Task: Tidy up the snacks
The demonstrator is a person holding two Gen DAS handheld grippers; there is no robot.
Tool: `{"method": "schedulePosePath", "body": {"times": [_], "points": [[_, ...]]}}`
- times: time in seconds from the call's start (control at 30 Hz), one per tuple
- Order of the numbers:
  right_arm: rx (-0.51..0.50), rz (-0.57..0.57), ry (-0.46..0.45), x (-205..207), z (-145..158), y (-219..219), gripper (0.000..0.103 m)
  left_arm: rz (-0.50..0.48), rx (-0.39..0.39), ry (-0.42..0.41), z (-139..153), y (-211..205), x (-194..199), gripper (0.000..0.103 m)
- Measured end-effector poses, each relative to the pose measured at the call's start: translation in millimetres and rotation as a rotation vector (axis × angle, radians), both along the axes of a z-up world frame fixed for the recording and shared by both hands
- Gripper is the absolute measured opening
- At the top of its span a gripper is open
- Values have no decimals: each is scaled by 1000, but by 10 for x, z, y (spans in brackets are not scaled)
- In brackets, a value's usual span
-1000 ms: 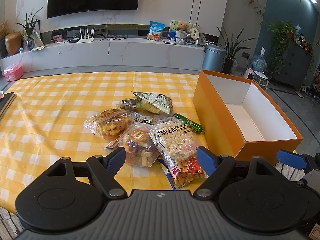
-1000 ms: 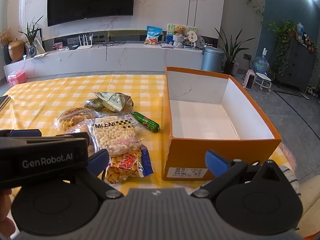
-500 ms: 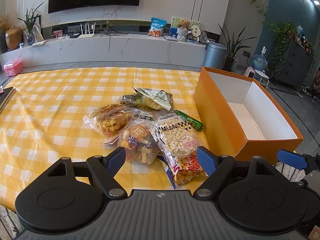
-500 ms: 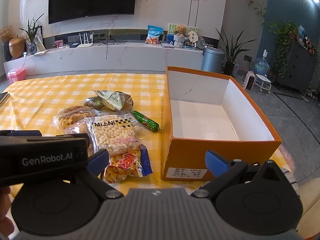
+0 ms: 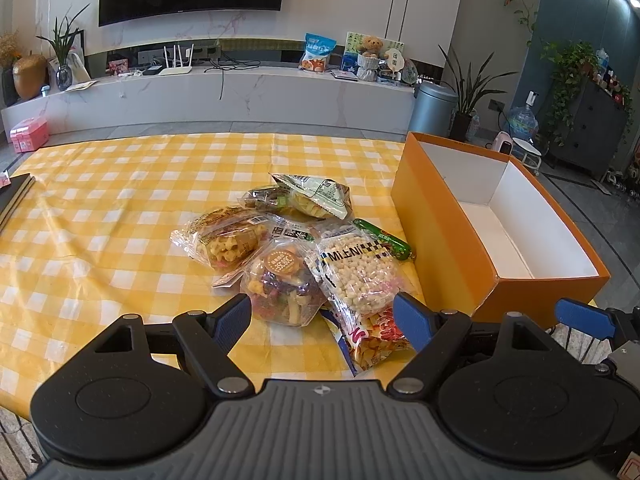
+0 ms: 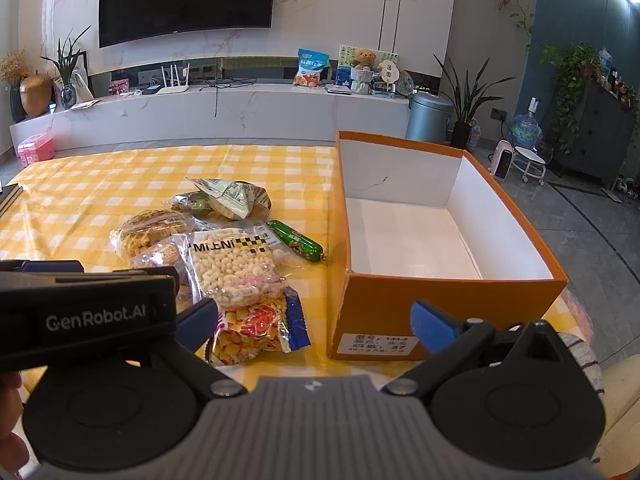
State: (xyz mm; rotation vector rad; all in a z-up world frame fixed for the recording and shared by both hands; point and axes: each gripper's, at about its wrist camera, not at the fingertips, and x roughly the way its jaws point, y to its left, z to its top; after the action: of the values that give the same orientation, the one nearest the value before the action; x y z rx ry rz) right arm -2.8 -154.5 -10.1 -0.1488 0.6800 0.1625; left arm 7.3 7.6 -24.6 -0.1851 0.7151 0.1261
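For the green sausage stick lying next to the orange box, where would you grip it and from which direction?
Grip the green sausage stick across its middle, coming from above with the fingers straddling its narrow width. It lies flat on the checked tablecloth, angled, at the pile's edge with its far end tucked against the MiNi puff bag. The right gripper, open and nearer the orange box, probably suits best.

Snack pile (image 5: 296, 256) on table (image 5: 100, 216), left of box (image 5: 448, 236)

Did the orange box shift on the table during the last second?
No. The orange box keeps the same gap to the green sausage on the checked tablecloth.
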Motion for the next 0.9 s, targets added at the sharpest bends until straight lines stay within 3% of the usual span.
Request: {"method": "schedulePosePath", "body": {"times": [0.9], "points": [[15,18,10,31,-50,110,100,25,9,-6,-54,115,10,94]]}}
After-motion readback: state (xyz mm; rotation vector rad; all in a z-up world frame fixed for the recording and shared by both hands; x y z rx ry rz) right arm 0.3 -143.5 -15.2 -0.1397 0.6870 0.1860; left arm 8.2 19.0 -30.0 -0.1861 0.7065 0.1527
